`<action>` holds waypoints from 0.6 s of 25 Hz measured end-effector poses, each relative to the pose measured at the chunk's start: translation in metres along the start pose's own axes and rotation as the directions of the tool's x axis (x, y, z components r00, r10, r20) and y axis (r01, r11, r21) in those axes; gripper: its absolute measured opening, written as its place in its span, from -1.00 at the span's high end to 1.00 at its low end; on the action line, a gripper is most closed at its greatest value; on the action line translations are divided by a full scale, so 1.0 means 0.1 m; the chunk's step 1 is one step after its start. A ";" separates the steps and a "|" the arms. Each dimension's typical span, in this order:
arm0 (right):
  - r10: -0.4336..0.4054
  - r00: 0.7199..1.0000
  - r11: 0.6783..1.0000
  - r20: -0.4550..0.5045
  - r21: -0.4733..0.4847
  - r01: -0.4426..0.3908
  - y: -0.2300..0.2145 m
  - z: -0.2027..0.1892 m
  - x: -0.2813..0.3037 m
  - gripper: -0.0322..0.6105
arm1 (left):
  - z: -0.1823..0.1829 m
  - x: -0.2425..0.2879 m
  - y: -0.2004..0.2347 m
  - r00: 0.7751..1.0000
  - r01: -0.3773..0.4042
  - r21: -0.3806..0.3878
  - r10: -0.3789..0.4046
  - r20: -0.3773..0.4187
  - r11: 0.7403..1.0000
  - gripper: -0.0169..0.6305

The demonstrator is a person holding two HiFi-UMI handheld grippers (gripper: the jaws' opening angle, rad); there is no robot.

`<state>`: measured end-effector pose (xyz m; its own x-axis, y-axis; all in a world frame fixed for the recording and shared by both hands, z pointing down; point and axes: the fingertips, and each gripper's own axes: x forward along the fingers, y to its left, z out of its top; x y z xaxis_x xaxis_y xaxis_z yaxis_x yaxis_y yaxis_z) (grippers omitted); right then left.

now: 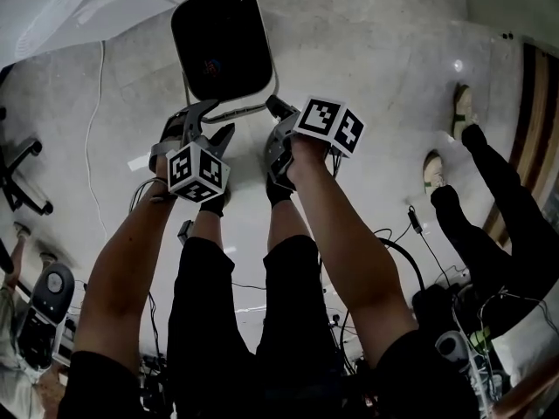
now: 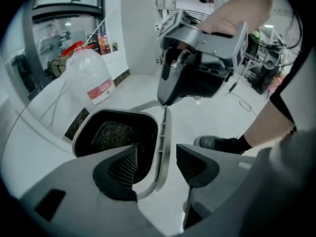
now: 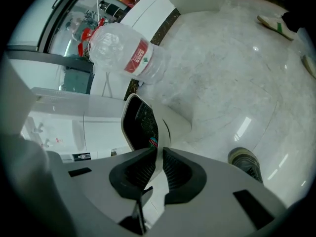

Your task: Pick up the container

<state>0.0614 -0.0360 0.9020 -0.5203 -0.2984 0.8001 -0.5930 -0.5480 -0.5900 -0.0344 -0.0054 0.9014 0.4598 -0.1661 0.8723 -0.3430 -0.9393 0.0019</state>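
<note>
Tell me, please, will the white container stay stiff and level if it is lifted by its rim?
Probably stiff: the container has a thick moulded rim that shows no bending where the right gripper pinches it. It would likely hang tilted, because that grip is on one side and the left gripper is open. The smooth wall may be slippery.

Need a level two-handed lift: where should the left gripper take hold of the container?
The thin upright rim of the container on the person's side, from above, one jaw inside and one outside. Its mouth faces up, and that rim runs between the jaws of the open left gripper, beside where the right gripper pinches it.
</note>
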 end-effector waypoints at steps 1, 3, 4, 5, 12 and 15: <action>0.007 1.000 1.000 -0.002 0.008 -0.007 0.02 0.00 -0.01 0.76 | 0.01 0.02 -0.01 1.000 -0.001 0.043 0.001 -0.011 0.999 0.21; 0.016 1.000 1.000 -0.004 0.010 -0.016 0.07 0.03 -0.03 0.76 | 0.07 0.08 -0.03 0.999 -0.001 0.112 0.004 -0.032 0.994 0.21; 0.019 1.000 1.000 -0.005 0.005 -0.019 0.10 0.04 -0.03 0.76 | 0.12 0.10 -0.03 0.999 -0.002 0.134 0.008 -0.039 0.991 0.21; 0.022 1.000 1.000 -0.005 0.001 -0.022 0.12 0.06 -0.04 0.76 | 0.17 0.11 -0.02 0.999 -0.004 0.147 0.010 -0.041 0.989 0.21; 0.047 0.999 0.998 -0.010 0.037 -0.046 0.27 0.07 -0.03 0.79 | 0.26 0.12 0.09 0.999 0.039 0.100 -0.037 -0.028 0.994 0.60; 0.082 0.997 0.996 -0.007 0.046 -0.082 0.36 0.12 -0.13 0.80 | 0.33 0.08 0.15 0.998 -0.012 0.154 0.022 -0.063 0.988 0.60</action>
<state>0.0542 -0.0611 0.8717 -0.5715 -0.3374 0.7480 -0.5191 -0.5573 -0.6480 -0.0086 -0.0311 0.8922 0.3996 -0.1675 0.9013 -0.2182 -0.9723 -0.0840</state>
